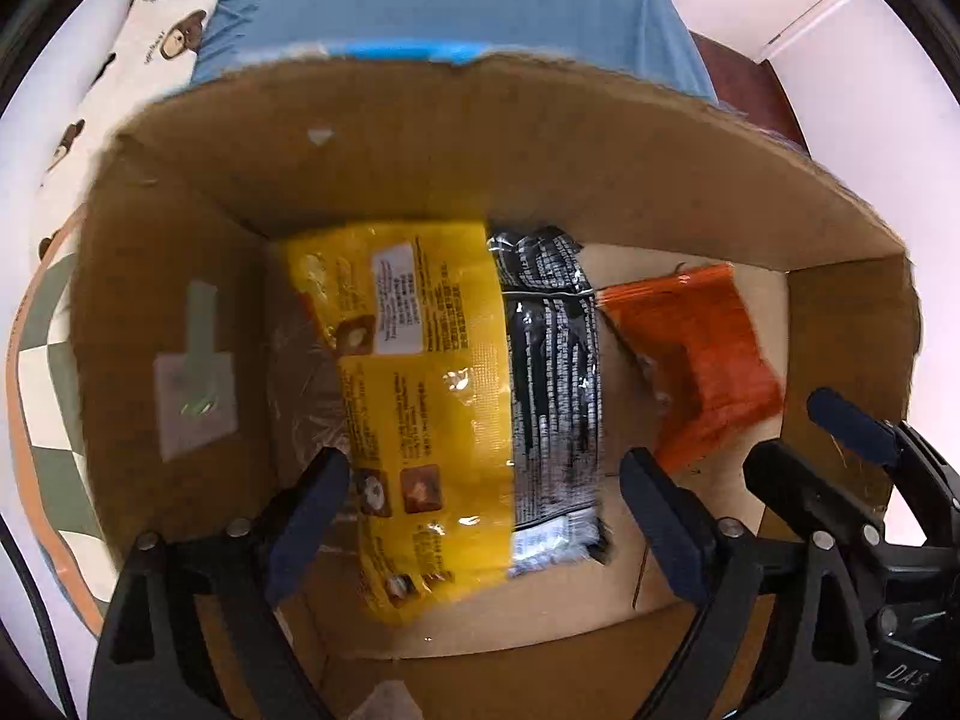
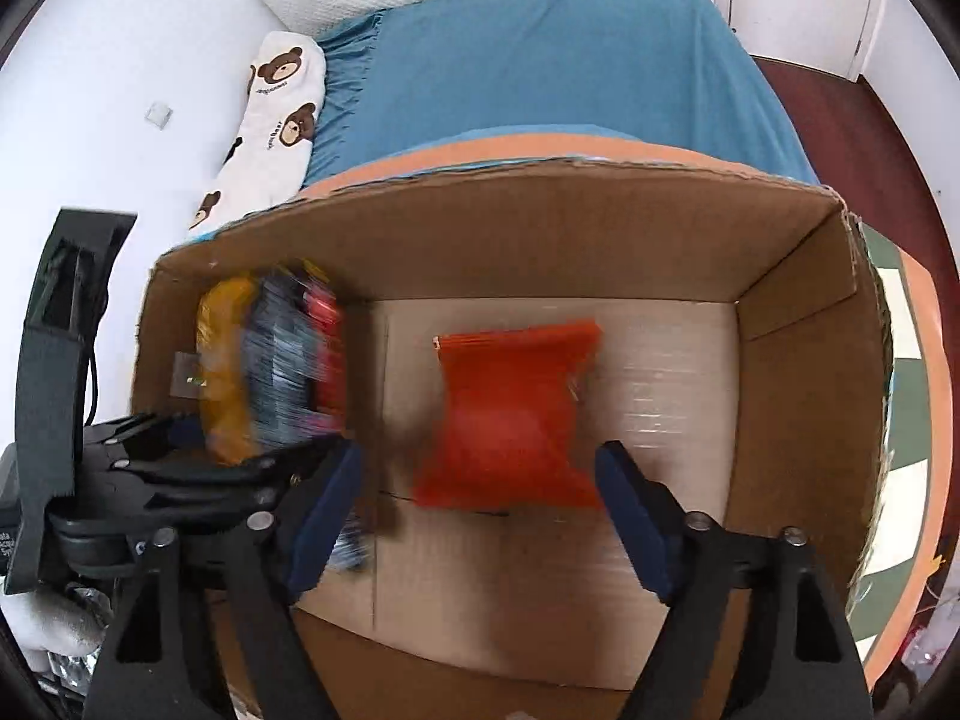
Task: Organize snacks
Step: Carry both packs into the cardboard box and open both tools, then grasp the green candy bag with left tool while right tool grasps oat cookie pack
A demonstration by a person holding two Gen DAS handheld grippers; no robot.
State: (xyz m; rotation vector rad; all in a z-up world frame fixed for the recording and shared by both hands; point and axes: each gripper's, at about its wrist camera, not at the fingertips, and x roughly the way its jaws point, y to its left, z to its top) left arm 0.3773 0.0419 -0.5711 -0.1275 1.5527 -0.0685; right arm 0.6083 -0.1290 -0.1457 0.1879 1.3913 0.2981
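Three snack packs already sit in the cardboard box [image 1: 420, 144]: yellow snack bag [image 1: 420, 396] and black-and-white pack [image 1: 555, 384] side by side at the box's left end, orange packet [image 2: 510, 414] lying alone on the box floor, blurred. Whether more snacks are left outside the box can't be told.

Left hand-held gripper [image 1: 486, 516] jaws wide apart over the yellow and black packs, holding nothing. Right hand-held gripper [image 2: 474, 510] jaws apart either side of the orange packet, not pressing it; looks like a drop.

Box walls rise close on all sides; bare floor is between the orange packet and the right wall. Blue bed [image 2: 540, 60] is behind.
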